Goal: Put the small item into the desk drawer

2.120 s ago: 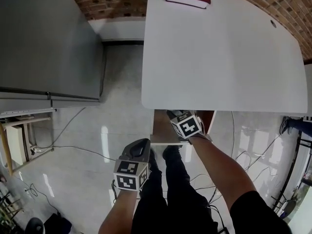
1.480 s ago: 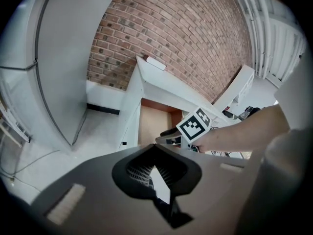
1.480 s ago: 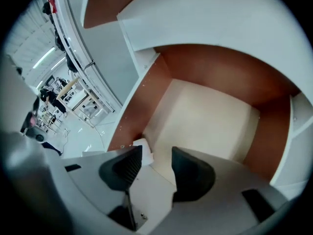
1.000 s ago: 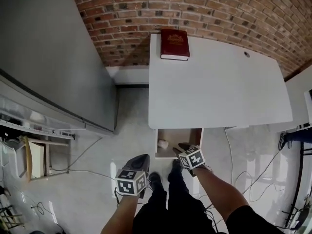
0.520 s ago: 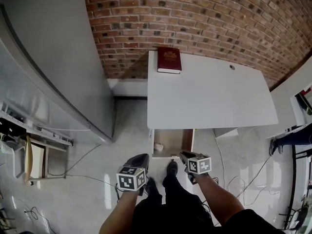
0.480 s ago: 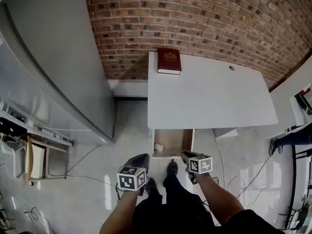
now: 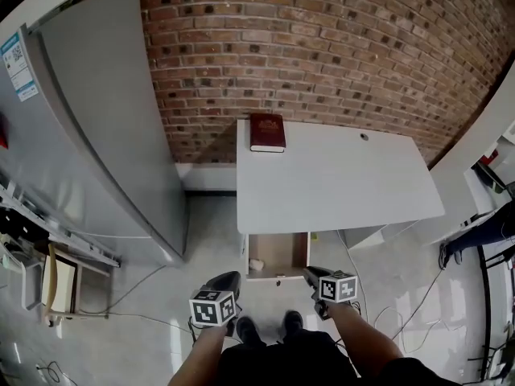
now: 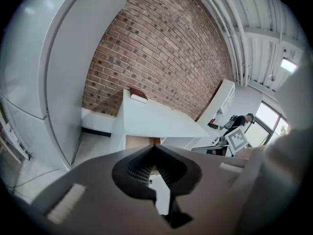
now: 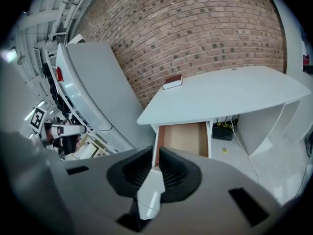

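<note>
Small white item (image 7: 256,264) — inside open drawer (image 7: 282,252), left side.

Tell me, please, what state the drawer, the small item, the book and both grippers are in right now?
Desk drawer: pulled open.
Small item: lying inside the drawer, at its left side.
Red book: closed, flat on the desk, at the far left corner.
Left gripper: jaws together, empty.
Right gripper: jaws closing, a narrow gap left, nothing between them.

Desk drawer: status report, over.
Left tongs shut, empty; right tongs closing, empty. Small white item inside open wooden desk drawer, left side. Nothing blocking.
</note>
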### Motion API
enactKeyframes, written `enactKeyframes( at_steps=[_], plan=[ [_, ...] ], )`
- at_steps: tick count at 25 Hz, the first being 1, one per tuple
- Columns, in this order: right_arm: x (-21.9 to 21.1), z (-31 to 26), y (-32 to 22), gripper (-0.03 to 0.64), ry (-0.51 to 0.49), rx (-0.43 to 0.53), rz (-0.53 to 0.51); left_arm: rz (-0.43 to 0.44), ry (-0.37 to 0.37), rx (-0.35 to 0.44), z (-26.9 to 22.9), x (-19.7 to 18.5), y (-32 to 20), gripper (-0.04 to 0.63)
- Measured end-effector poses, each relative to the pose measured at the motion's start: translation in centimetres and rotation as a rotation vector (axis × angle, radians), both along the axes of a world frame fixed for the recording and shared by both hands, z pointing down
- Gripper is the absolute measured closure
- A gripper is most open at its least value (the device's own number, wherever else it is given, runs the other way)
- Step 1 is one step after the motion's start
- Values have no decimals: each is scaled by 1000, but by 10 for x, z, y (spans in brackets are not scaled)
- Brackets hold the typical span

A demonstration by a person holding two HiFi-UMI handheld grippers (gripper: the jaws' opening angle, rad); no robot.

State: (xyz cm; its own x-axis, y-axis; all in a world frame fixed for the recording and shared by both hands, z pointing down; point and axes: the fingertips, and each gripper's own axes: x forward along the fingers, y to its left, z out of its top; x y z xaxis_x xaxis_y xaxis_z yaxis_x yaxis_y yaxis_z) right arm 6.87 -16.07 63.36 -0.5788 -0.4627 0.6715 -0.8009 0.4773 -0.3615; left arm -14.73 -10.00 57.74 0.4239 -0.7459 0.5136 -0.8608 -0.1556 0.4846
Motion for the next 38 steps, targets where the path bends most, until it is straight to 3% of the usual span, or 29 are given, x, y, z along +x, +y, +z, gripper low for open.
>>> enactKeyframes(
  at_steps=[6, 12, 22, 29, 38],
  plan=[
    [48, -6, -10, 569, -22, 11, 79, 40, -31, -4, -8, 23, -13, 586],
    [95, -13, -26, 572, -9, 44, 34, 41, -66, -9, -14, 57, -39, 586],
    [137, -50, -52, 586, -124, 102, -35, 60, -148, 37, -43, 129, -67, 586],
    [151, -121, -67, 597, -225, 250, -111, 59, -193, 117, -86, 172, -72, 586],
    [166, -245, -53, 603, -292, 520, -245, 52, -258, 332, -185, 197, -89, 586]
  ],
)
